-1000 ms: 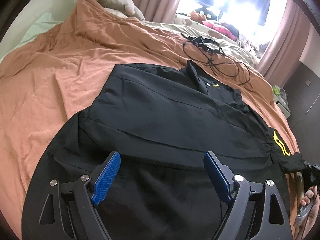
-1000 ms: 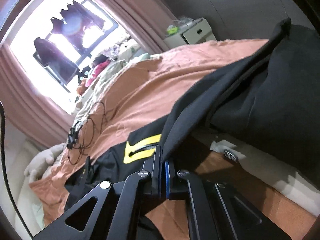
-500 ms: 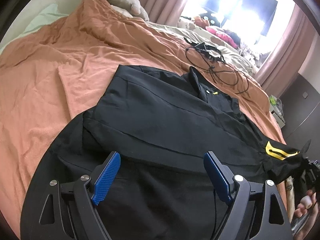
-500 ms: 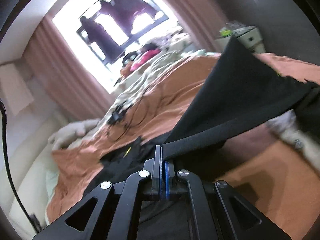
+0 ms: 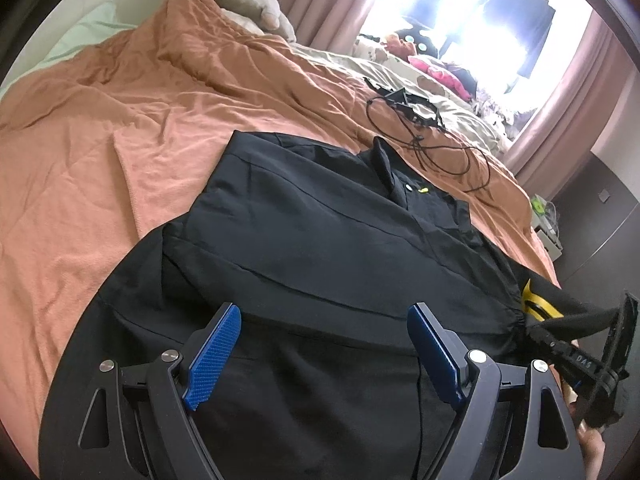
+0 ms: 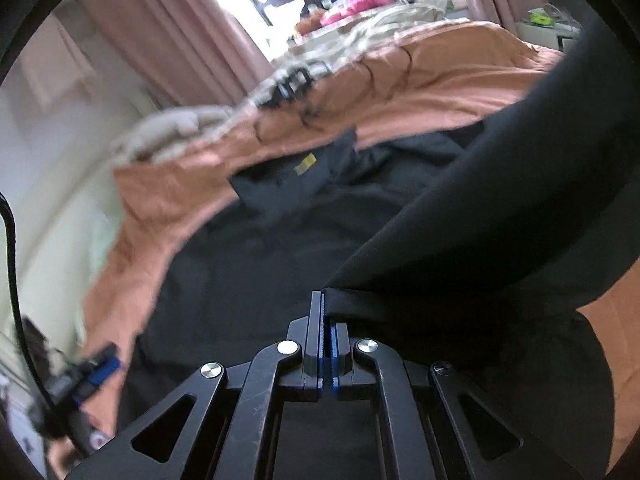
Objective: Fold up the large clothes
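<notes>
Nearest you, your left gripper (image 5: pixel 320 348) hangs over the lower part of the black polo shirt (image 5: pixel 320 248) with its blue pads (image 5: pixel 214 350) spread wide and nothing between them. Your right gripper (image 6: pixel 327 334) is pinched tight on the cuff of the shirt's sleeve (image 6: pixel 500 216), and the sleeve rises taut from the jaws up and to the right across that view. From the left wrist you see that same gripper at the right edge, with the sleeve's yellow stripes (image 5: pixel 536 306) just beside it.

The shirt lies face up on an orange blanket (image 5: pixel 140 128) that covers the bed; its near sleeve is already folded in over the chest, and the collar (image 5: pixel 382 164) points away from you.

Beyond the collar a tangle of black cable (image 5: pixel 432 148) rests on the blanket. A grey plush toy (image 5: pixel 244 4) lies at the head of the bed to the left. Further back come a beige cover with a pink heap (image 5: pixel 436 72) on it, mauve curtains (image 5: pixel 328 0) and a bright window (image 5: pixel 460 12). A white nightstand (image 5: pixel 548 232) stands past the bed's right edge. The right-wrist view is blurred.
</notes>
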Tool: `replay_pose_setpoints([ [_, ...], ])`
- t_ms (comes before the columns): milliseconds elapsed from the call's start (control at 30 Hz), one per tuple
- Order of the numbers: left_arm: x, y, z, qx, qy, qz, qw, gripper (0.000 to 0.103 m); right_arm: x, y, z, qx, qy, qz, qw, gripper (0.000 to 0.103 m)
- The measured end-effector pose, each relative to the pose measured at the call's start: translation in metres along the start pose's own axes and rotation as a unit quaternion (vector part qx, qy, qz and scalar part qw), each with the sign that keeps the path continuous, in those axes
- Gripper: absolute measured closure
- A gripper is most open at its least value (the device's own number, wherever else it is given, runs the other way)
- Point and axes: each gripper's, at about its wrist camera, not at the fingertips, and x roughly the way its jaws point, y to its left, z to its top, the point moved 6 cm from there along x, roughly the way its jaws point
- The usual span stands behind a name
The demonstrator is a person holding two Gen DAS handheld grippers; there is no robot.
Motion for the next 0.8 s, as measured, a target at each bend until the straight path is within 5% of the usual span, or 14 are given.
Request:
replay_pose_setpoints([
  [67,0.0,0.0,0.0,0.0,0.0,-0.001,1.0,0.017,-0.006,-0.001,-0.001,0.006,0.007,0.001,1.0,0.091],
  [133,-0.001,-0.001,0.0,0.001,-0.001,-0.002,1.0,0.017,-0.02,-0.003,-0.001,0.022,-0.001,0.022,1.0,0.059],
  [233,-0.001,-0.004,-0.001,0.004,0.001,-0.001,1.0,0.017,-0.053,-0.009,-0.004,0.041,-0.035,0.027,0.998,0.036],
  [500,-0.002,-0.009,-0.004,0.019,-0.001,0.004,0.9998,0.017,-0.125,-0.085,0.006,0.16,-0.098,-0.011,0.982,0.036],
  [800,0.002,-0.012,-0.006,0.031,0.001,0.011,0.9995,0.017,-0.141,-0.177,-0.012,0.29,-0.107,-0.05,0.95,0.036],
])
